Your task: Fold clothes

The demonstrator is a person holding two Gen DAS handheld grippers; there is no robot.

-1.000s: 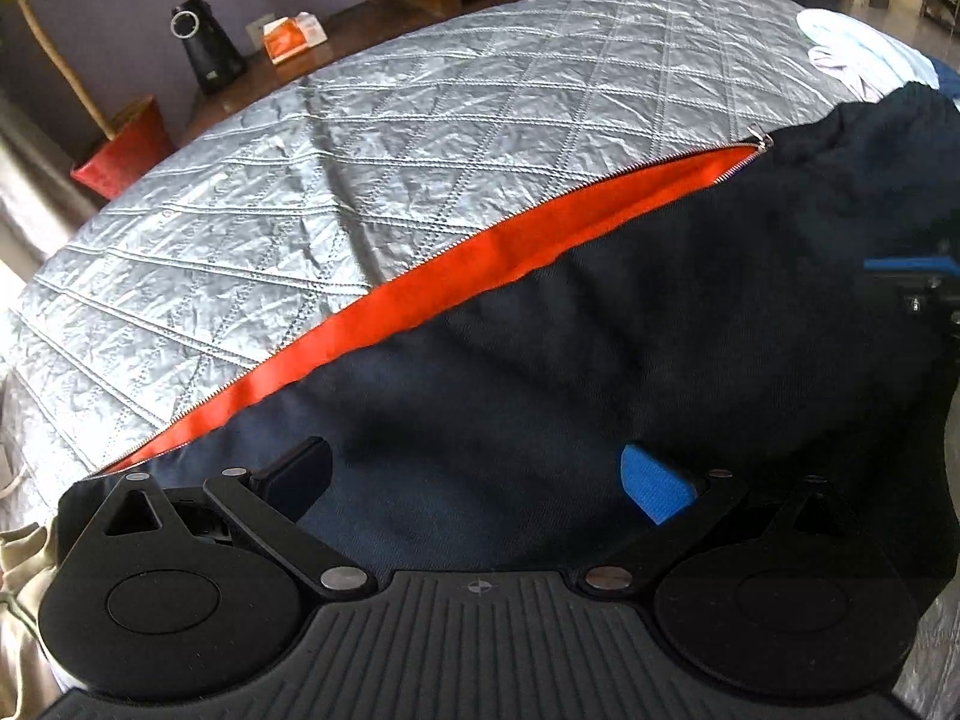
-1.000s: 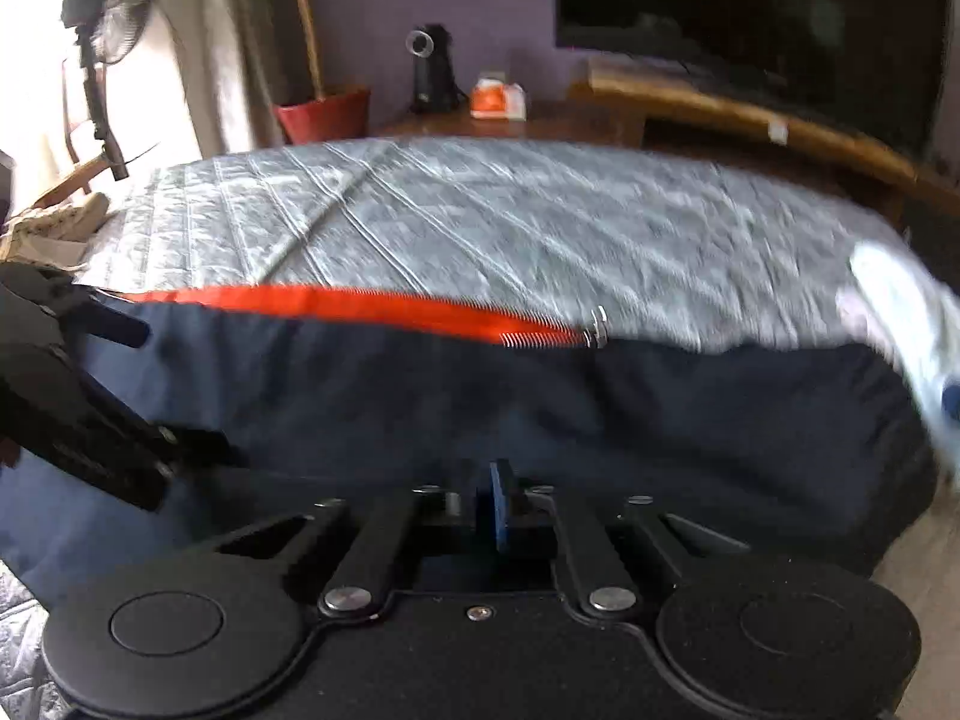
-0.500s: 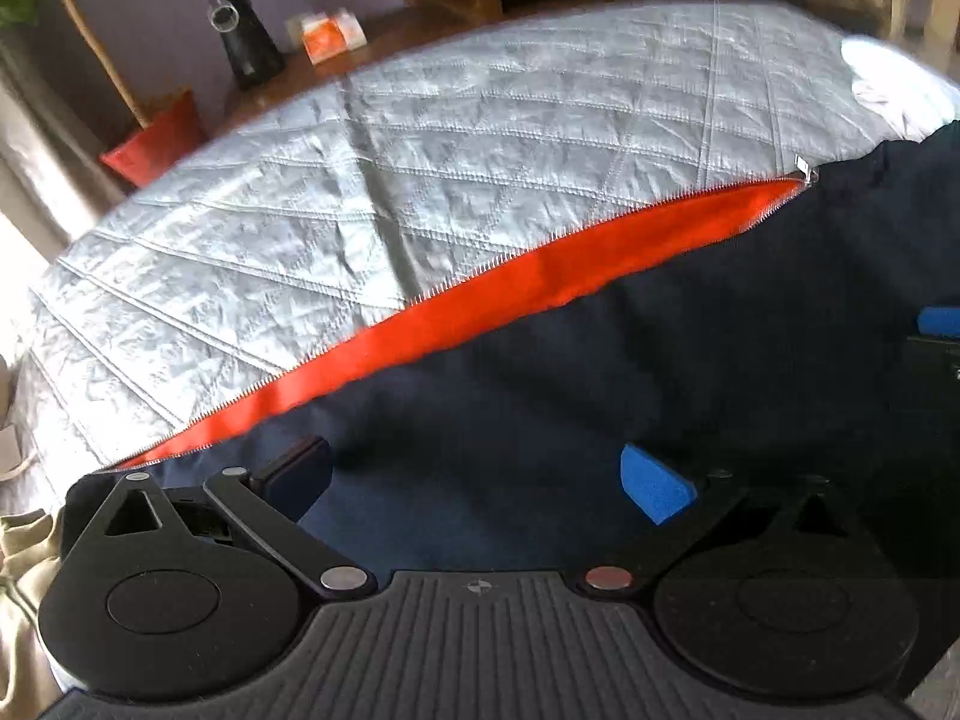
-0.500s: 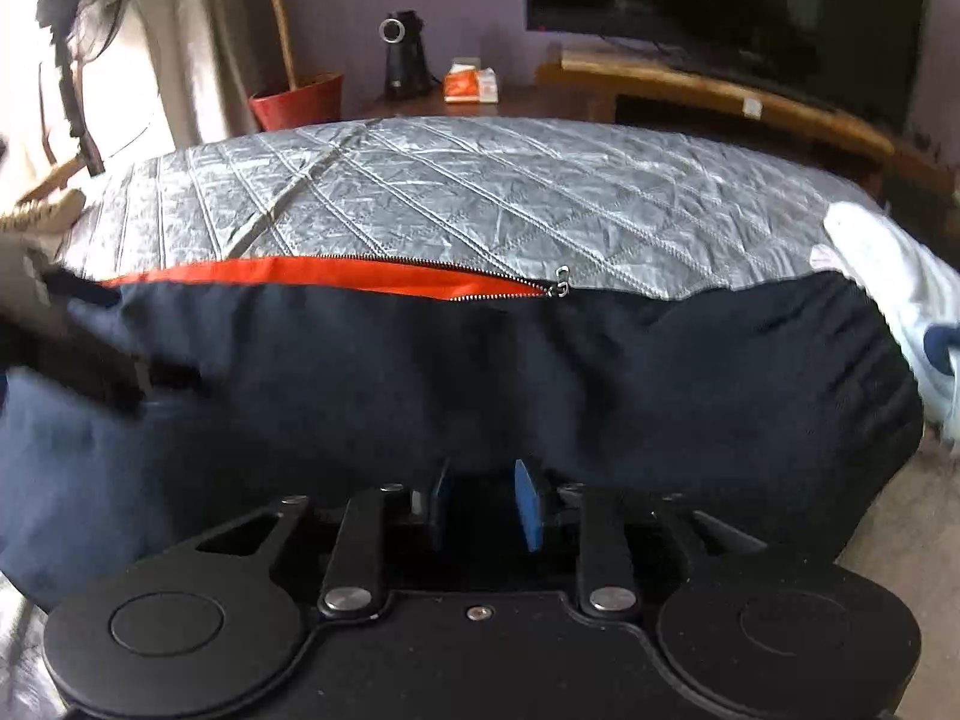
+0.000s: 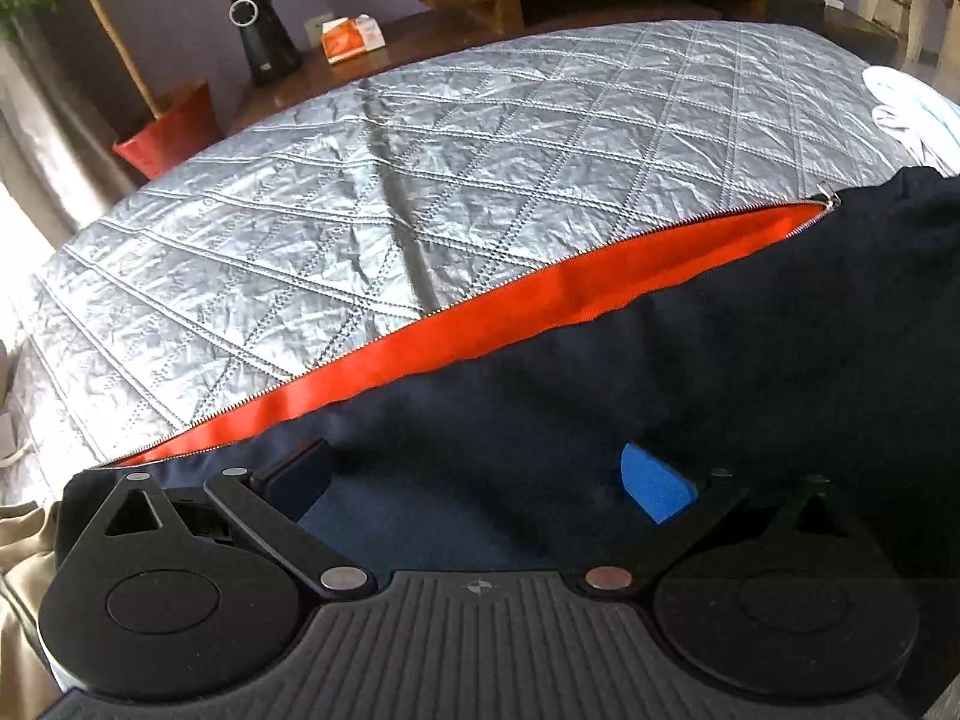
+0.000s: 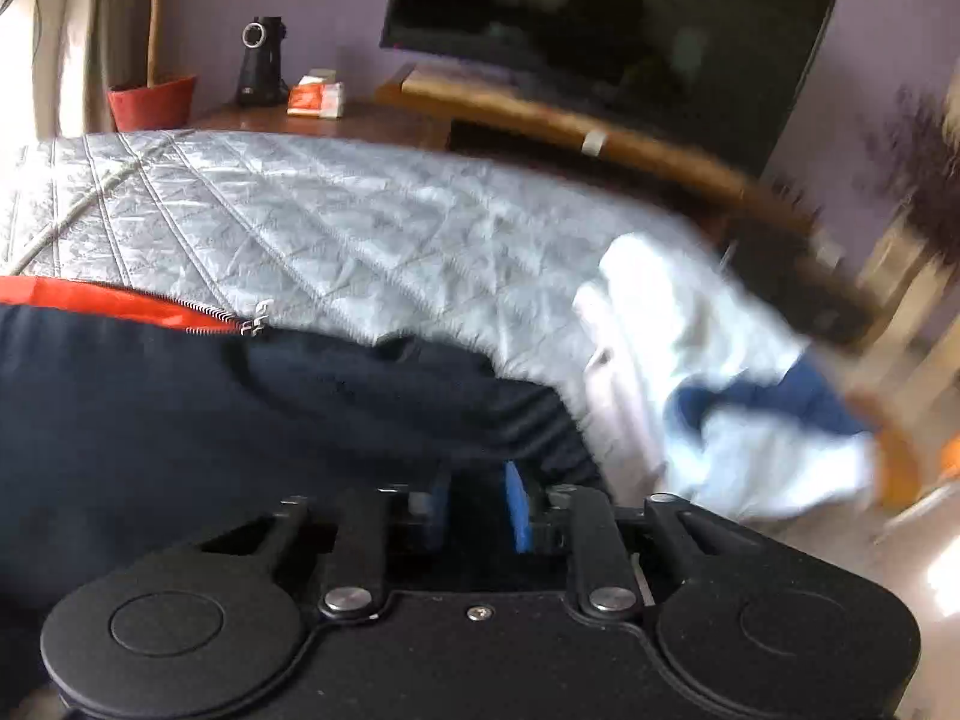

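Quilted bed (image 5: 480, 180), left fingers (image 5: 657, 483) spread over navy jacket (image 5: 600, 396)

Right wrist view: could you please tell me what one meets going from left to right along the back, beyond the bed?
Red pot → black device → orange box → wooden stand, with the TV above it.
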